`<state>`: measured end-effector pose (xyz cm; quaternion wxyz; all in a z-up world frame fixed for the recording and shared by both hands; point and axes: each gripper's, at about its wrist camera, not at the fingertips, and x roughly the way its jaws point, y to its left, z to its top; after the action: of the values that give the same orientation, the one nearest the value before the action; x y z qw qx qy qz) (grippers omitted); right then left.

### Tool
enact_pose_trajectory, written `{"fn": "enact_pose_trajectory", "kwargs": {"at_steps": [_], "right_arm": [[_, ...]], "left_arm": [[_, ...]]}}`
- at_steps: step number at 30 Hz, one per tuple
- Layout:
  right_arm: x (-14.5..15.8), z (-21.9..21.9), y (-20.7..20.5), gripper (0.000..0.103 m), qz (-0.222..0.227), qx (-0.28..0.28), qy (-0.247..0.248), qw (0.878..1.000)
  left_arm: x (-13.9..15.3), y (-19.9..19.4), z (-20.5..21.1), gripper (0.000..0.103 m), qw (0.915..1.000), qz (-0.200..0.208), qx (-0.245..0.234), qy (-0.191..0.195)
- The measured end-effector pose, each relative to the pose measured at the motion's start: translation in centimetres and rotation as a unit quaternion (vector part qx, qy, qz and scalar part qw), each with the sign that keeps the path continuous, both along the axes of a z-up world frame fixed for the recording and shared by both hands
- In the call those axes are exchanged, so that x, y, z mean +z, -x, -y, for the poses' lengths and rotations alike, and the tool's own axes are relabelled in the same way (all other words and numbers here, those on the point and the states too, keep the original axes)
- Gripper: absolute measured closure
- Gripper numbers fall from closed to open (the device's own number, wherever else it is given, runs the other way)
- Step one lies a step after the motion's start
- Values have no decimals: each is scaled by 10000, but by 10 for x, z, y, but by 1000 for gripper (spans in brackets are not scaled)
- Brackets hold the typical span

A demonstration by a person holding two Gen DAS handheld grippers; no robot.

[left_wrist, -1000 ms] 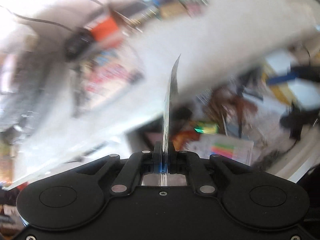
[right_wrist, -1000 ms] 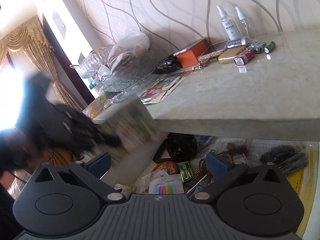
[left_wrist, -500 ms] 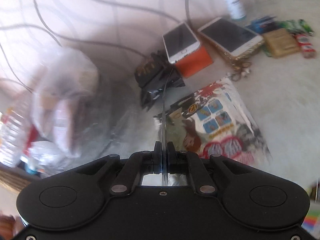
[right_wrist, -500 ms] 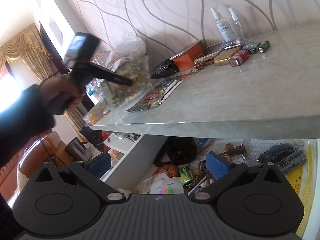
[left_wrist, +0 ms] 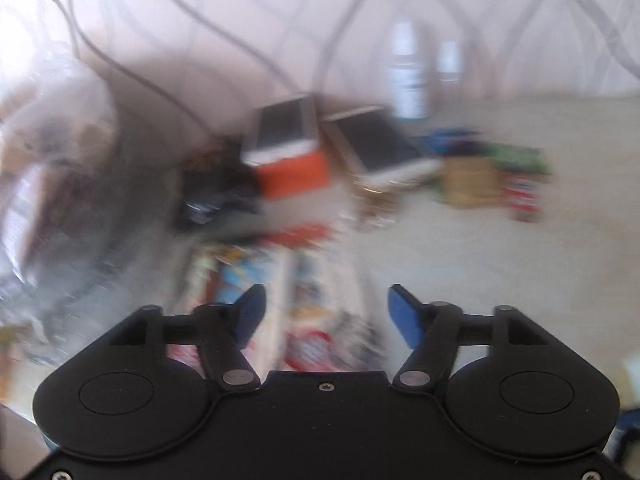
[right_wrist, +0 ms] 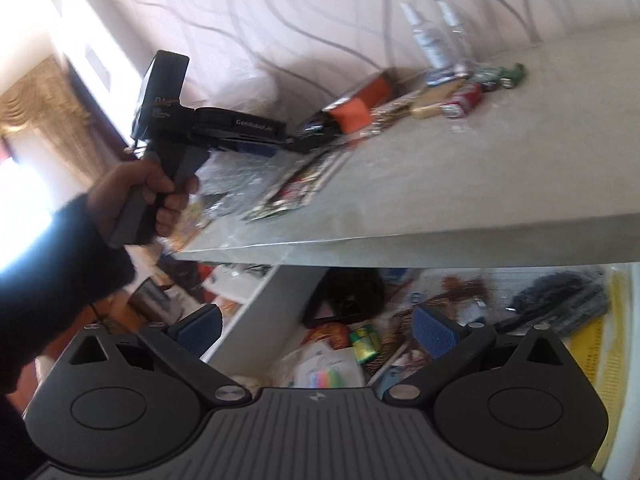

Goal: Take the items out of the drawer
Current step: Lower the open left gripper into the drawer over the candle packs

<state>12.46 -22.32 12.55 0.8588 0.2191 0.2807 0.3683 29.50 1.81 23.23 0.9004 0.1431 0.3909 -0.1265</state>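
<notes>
My left gripper [left_wrist: 324,300] hovers over the marble tabletop [left_wrist: 500,264] and its jaws are opening. Nothing is pressed between its blue pads [left_wrist: 404,316]. Blurred colourful flat packets [left_wrist: 304,280] lie on the table just below it. In the right wrist view a hand holds the left gripper [right_wrist: 300,145] above those packets [right_wrist: 298,184]. My right gripper [right_wrist: 318,320] stands open and empty over the open drawer [right_wrist: 248,312] under the tabletop. The drawer holds a green battery pack [right_wrist: 365,344], a white card with coloured stripes [right_wrist: 328,372] and a black case [right_wrist: 348,296].
At the back of the table stand an orange box [left_wrist: 292,168] with a phone on it, a second phone [left_wrist: 380,148], small boxes [left_wrist: 472,180] and two spray bottles [left_wrist: 408,76]. A plastic bag over glassware [left_wrist: 52,168] fills the left. The tabletop edge [right_wrist: 440,248] overhangs the drawer.
The left gripper carried a thin flat packet up from the drawer and over the tabletop, then its jaws spread and let the packet go. The right gripper stayed in place.
</notes>
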Motion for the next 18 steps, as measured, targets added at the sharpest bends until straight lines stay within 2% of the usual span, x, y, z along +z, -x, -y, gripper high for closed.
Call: {"fn": "enact_pose_trajectory", "kwargs": {"at_steps": [3,4,5,6,9,11,15,16,18], "right_arm": [[2,-2,2,0,90,119,50,9999],[1,-2,1,0,41,93,54,9999],[1,-2,0,0,6,67,64,10000],[1,-3,-1,0,-7,40,83,10000],[3,-1,2,0,104,-6,32,9999],[5,3,5,0,221,-42,-85,9997],[6,10,8,0,271,-195,-256,9991],[6,11,8,0,254,-241,-270,9990],[6,14,8,0,243,-412,-301,9984]], "left_arm": [[-20,37,5,30,9967,-499,-585,256],[-28,50,7,30,9949,-598,-775,228],[-35,64,10,16,9937,-538,-976,107],[-41,77,13,14,9914,-520,-1199,-23],[-64,96,18,14,9806,-823,-1765,-241],[-76,103,17,14,9757,-993,-1938,-238],[-98,105,14,14,9694,-1183,-2121,-366],[-101,102,12,14,9711,-1325,-1961,-320],[-108,94,6,14,9733,-1700,-1543,63]]}}
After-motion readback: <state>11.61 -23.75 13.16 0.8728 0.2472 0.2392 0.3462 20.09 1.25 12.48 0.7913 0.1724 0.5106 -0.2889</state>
